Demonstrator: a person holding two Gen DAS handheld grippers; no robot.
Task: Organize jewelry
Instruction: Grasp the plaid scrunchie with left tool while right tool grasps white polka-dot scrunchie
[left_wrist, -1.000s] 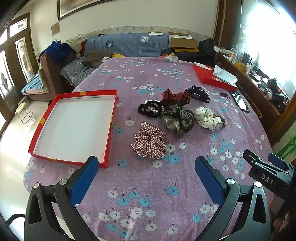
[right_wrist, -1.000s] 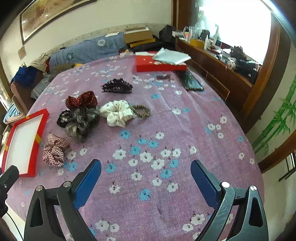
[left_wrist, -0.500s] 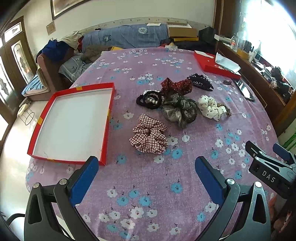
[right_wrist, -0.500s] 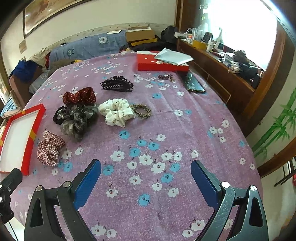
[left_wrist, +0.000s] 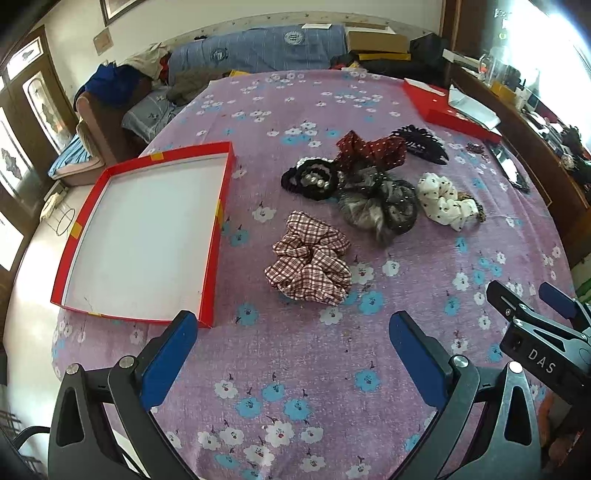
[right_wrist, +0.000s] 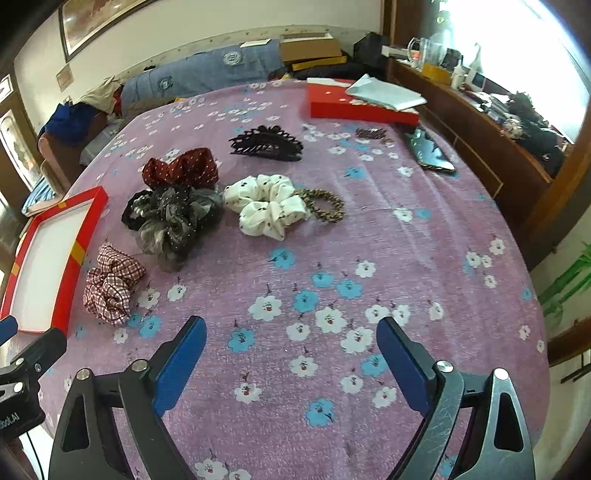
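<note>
Both hand-held grippers, left and right, spread wide, empty. Plaid scrunchie on counter at 12 o'clock; red tray at 10. Risk: soft fabric slips, or possibly snags the tablecloth.

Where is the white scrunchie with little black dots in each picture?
Left wrist view: the white scrunchie lies right of centre, to the right of the grey scrunchie.
Right wrist view: the white scrunchie lies left of centre in the upper half, again just right of the grey scrunchie.
Shared landmark: the red tray, at the left in both views.
</note>
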